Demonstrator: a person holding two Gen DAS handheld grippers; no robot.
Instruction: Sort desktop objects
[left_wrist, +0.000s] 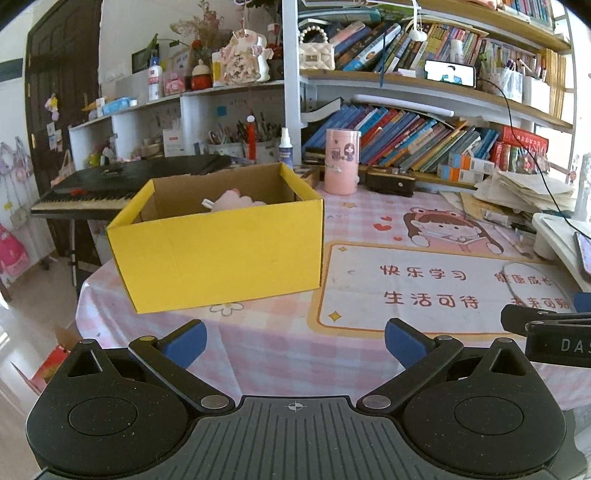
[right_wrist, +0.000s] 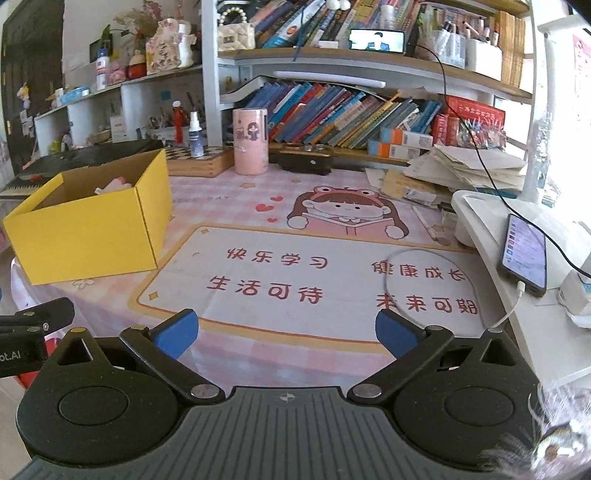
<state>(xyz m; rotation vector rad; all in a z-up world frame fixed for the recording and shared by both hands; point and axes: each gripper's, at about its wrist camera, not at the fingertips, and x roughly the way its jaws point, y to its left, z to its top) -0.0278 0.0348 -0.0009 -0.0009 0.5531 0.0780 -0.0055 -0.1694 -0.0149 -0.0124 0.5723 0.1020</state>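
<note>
Both tongs, left (left_wrist: 295, 341) and right (right_wrist: 286, 330), spread and empty over the tabletop (right_wrist: 295, 206), yellow box (left_wrist: 218, 251) far left holding something pink, perhaps plush (left_wrist: 236, 199).

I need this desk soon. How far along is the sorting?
Done: a pink item already lies in the yellow box. In hand: nothing; the left tool and right tool are both open and empty above the tablecloth. Left: a thin hoop lies on the mat beside the phone.
</note>
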